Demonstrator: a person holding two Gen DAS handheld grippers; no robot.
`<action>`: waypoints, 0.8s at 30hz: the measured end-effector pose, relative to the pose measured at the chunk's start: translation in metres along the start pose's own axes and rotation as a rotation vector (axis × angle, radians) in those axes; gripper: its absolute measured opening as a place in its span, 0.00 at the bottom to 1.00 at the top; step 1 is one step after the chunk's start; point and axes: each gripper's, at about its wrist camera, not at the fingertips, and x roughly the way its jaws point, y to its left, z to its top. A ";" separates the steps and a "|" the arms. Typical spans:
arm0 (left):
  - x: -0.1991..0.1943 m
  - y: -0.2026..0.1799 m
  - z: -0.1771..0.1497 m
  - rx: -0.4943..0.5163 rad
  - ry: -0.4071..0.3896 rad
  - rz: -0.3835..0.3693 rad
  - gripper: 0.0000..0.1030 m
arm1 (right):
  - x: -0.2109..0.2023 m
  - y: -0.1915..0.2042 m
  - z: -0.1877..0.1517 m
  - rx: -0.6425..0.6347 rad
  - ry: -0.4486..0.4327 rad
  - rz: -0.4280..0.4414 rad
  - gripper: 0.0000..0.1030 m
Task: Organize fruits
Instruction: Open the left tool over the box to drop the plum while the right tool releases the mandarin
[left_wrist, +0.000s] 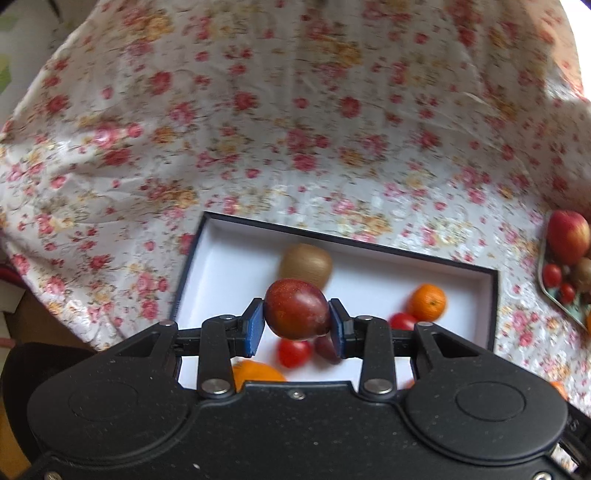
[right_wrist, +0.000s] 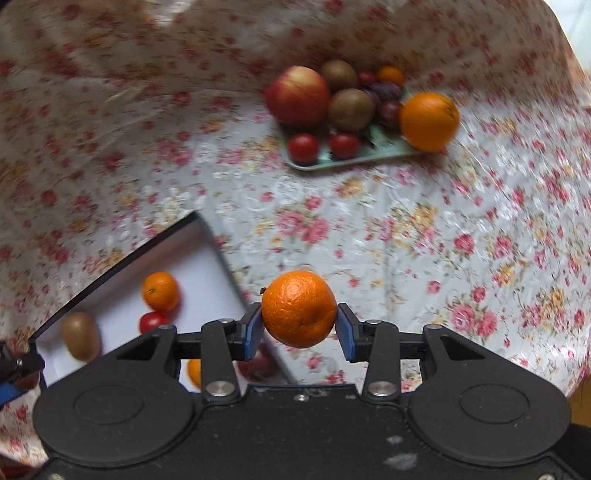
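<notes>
Floral tablecloth (right_wrist: 424, 236), glossy and creased w/ pink-and-yellow roses, covers the whole work surface in both views.

Left gripper (left_wrist: 296, 322) has its 2 blue pads closed on a dark red plum (left_wrist: 297, 314), smooth-skinned and slightly oval, held above the open box (left_wrist: 491, 295). That box is shallow, rectangular, black-rimmed w/ a matte white inside. In it: a fuzzy brown kiwi (left_wrist: 306, 264), a small mandarin (left_wrist: 426, 302), a cherry tomato (left_wrist: 293, 352) and more fruit partly hidden under the gripper body.

Right gripper (right_wrist: 299, 328) is clamped on a tangerine (right_wrist: 299, 309) w/ pebbly, dimpled peel, held over the cloth just beside the box's near corner, not yet above the inside.

Step in hand, as I judge it: carrying 2 fruits at once from tray to box. Next move likely calls for lowering the plum into a free white patch, maybe left of the kiwi, then opening the pads low so it doesn't roll. The tangerine needs to shift left over the rim first.

Further out, the pale green tray (right_wrist: 332, 164) is flat w/ a low lip. It holds a large red-yellow apple (right_wrist: 298, 95), 2 kiwis, 2 tomatoes, dark plums at the back, approx. A big orange (right_wrist: 428, 121) sits at its right edge; can't tell if it's on the tray or on the cloth.
</notes>
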 end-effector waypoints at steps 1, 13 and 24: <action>0.001 0.005 0.001 -0.012 0.000 0.011 0.44 | -0.003 0.006 -0.003 -0.020 -0.011 0.008 0.41; 0.020 0.029 -0.002 -0.051 0.038 0.095 0.44 | -0.010 0.054 -0.043 -0.194 0.037 0.095 0.41; 0.012 0.038 -0.017 -0.095 -0.008 0.016 0.48 | -0.016 0.065 -0.058 -0.291 -0.032 0.050 0.41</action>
